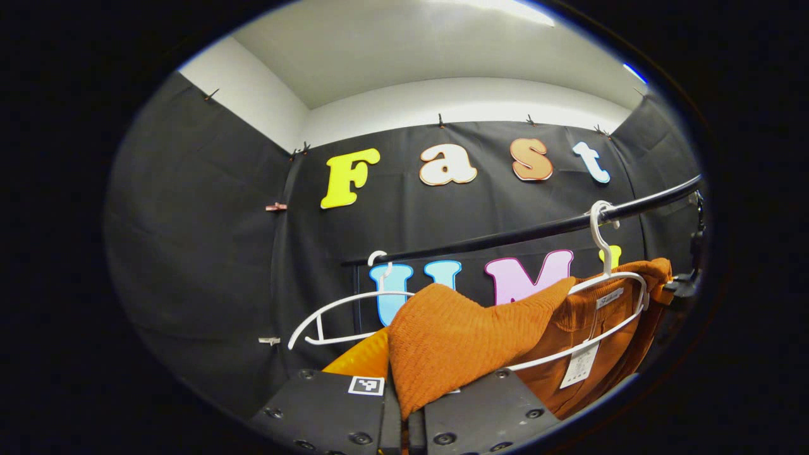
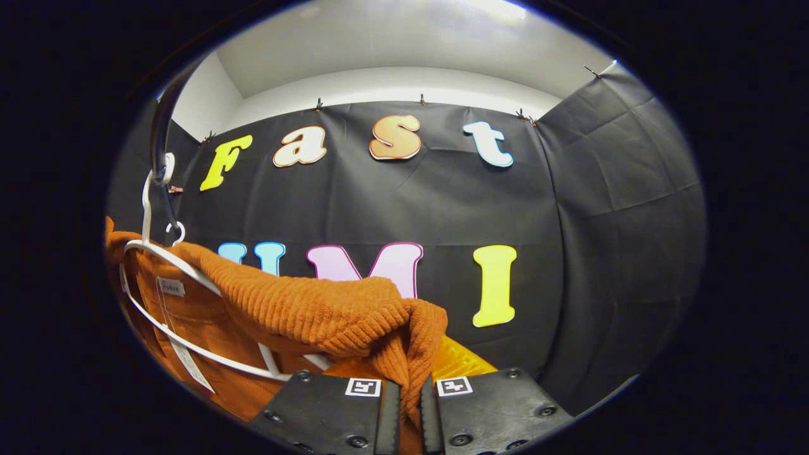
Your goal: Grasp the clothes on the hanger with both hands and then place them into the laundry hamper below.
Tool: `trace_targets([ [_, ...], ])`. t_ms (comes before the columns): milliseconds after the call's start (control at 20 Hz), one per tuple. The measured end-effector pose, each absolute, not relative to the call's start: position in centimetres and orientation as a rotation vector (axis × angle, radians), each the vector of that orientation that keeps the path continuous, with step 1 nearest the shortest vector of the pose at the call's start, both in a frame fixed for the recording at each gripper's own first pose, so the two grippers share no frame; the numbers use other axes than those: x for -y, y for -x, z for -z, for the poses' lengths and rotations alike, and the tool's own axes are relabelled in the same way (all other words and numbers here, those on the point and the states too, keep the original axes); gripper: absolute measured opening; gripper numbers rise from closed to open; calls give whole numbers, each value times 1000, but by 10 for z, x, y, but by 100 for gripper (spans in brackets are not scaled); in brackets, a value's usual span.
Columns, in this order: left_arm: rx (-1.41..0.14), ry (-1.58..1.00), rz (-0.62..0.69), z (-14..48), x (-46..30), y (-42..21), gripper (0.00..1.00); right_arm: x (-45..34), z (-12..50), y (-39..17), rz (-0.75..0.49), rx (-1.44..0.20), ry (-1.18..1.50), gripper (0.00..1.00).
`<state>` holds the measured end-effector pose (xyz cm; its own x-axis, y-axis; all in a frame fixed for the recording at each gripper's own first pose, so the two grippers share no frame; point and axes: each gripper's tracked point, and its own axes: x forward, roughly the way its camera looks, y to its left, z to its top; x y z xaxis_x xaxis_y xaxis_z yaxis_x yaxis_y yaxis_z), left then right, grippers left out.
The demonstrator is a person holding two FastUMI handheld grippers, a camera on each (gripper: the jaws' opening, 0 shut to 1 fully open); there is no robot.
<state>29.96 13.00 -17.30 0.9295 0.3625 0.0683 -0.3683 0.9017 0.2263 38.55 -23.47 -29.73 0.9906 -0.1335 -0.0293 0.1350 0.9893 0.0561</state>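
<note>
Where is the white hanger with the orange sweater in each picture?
Left gripper view: hanger at right, hooked on the black rail.
Right gripper view: hanger at far left, sweater draped over it.
Shared landmark: the white tag hanging from the sweater.

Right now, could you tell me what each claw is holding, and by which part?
Both hold the orange sweater. The left claw pinches its draped shoulder fabric, and the right claw pinches the opposite shoulder fold.
</note>
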Motion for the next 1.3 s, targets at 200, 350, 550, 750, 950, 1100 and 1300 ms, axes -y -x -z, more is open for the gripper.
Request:
trace_targets([
  [200,55,-301,-307,142,-134,-320,10,233,265,-397,109,39,-44,13],
  [350,43,-246,-265,138,-146,-337,10,231,253,-410,103,59,-55,17],
  [550,17,-212,-245,145,-168,-361,10,229,258,-435,83,21,-33,17],
  [750,-109,-164,-190,194,-179,-386,10,218,286,-442,16,-58,4,13],
  [950,-202,-26,-130,256,-185,-385,9,219,327,-428,-23,-142,26,17],
  [1100,-229,71,-135,295,-190,-373,10,218,355,-416,-38,-194,55,17],
  [1300,-273,97,-153,332,-178,-350,10,209,390,-390,-60,-253,55,18],
])
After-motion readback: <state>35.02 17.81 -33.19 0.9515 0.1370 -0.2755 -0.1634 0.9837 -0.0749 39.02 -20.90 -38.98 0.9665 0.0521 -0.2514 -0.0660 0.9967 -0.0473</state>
